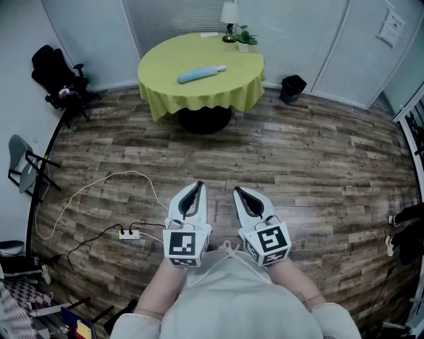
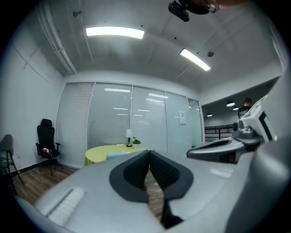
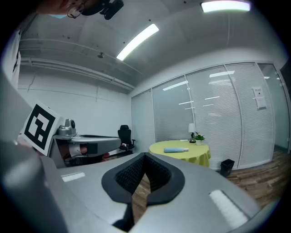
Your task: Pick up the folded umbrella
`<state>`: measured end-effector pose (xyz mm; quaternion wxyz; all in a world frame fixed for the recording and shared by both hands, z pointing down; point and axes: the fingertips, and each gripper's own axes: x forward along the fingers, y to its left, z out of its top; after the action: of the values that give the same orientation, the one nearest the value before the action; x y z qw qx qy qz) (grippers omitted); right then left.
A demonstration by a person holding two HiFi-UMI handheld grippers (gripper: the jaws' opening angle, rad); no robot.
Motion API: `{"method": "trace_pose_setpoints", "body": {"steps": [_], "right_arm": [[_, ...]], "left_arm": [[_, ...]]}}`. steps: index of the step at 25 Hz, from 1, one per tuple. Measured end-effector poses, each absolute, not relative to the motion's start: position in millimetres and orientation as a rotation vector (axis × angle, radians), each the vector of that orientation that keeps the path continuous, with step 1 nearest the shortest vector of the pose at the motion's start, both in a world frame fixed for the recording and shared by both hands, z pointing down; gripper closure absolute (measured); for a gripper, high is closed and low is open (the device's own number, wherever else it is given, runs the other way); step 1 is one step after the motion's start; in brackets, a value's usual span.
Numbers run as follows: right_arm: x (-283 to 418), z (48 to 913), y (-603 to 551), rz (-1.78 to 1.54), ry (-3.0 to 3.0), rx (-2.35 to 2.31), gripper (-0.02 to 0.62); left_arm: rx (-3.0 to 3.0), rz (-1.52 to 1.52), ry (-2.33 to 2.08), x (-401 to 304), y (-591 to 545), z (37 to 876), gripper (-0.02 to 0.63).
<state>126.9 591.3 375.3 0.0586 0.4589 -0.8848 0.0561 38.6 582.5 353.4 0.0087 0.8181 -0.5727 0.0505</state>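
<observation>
Umbrella [image 1: 201,73], folded and pale blue, lies flat near the middle of the round table [image 1: 165,63], clear of the lamp [image 1: 229,20] and plant [image 1: 245,38] at the far edge. The left claw [image 1: 195,189] and right claw [image 1: 238,192] are both closed tight and empty. They are held side by side near the person's body, aimed at the table across a wide stretch of floor [image 1: 318,159]. This is likely a carrying pose for the walk over, so the pick-up has not begun.
</observation>
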Motion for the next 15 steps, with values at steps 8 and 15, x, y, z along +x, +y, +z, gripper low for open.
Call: {"method": "trace_pose_setpoints", "body": {"steps": [8,15], "right_arm": [[131,388,582,0.249,-2.662,1.422,0.597],[133,410,562,0.316,-2.635,1.409,0.595]], "left_arm": [[2.551,0.169,-1.769,40,576,361,0.6],[2.509,0.197,-1.78,31,561,379,0.6]]}}
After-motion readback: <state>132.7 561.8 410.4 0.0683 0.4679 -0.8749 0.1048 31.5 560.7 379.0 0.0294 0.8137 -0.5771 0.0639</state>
